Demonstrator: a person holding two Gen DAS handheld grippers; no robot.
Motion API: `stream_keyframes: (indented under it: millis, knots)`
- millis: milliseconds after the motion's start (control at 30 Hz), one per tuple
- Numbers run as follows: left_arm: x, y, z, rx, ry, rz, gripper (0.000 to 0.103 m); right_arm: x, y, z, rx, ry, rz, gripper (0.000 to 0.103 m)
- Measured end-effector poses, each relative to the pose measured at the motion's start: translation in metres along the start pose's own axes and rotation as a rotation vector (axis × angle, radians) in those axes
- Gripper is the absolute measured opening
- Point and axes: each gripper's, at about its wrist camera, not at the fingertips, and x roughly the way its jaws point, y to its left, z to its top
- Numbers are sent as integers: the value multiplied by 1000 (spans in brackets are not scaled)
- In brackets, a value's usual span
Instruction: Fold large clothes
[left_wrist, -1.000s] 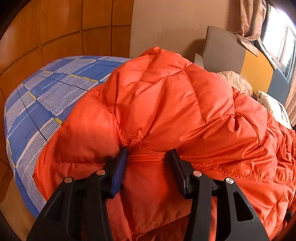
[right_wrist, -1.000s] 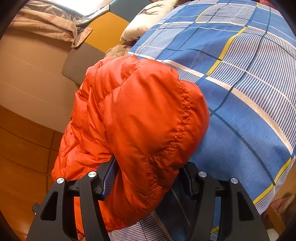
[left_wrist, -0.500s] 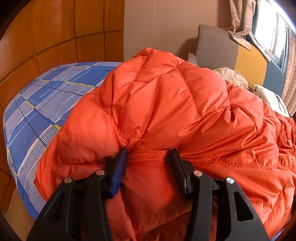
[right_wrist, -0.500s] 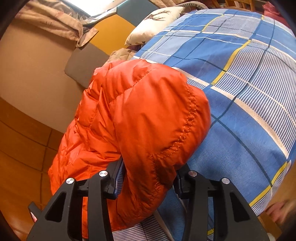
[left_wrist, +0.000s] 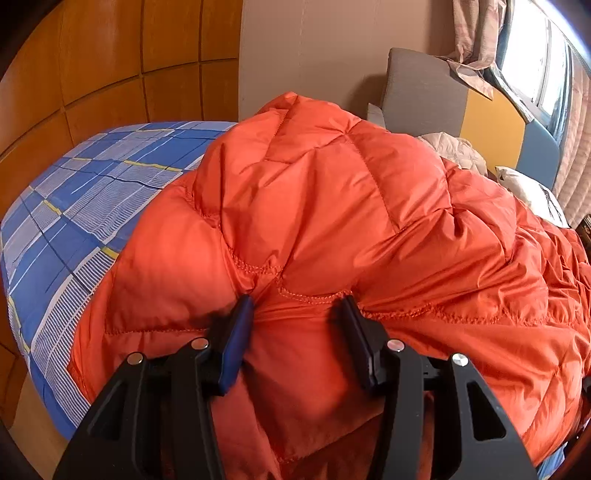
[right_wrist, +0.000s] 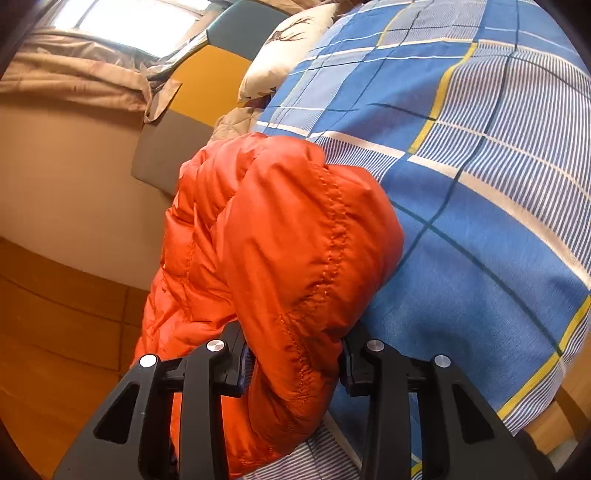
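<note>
Orange puffer jacket (left_wrist: 332, 206) lies heaped on the blue plaid bedsheet (left_wrist: 66, 229), filling the left wrist view from center out to 3 o'clock. The left gripper (left_wrist: 295, 314) pinches a bunched fold of it at 6 o'clock, fabric bulging between the blue-padded fingers. In the right wrist view, the right gripper (right_wrist: 293, 350) clamps another quilted section of the jacket (right_wrist: 280, 236), which drapes toward 7 o'clock. A pillow (right_wrist: 291, 48) sits at 12 o'clock.

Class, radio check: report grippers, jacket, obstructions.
Left gripper and right gripper both shut on orange jacket. Jacket bunched over plaid bedsheet. Nothing blocking.
</note>
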Motion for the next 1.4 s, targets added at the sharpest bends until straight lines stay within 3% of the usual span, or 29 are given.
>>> stream_keyframes:
  millis: [800,1033,1400]
  knots:
    - [0,6,0,0,12,-40,50,-13,25,-4,-131,-32,-40,27]
    - [2,4,2,0,13,-43,50,-15,49,-8,-229,-59,-45,24]
    - [4,4,2,4,20,-70,50,-32,95,-21,-394,-66,59,20]
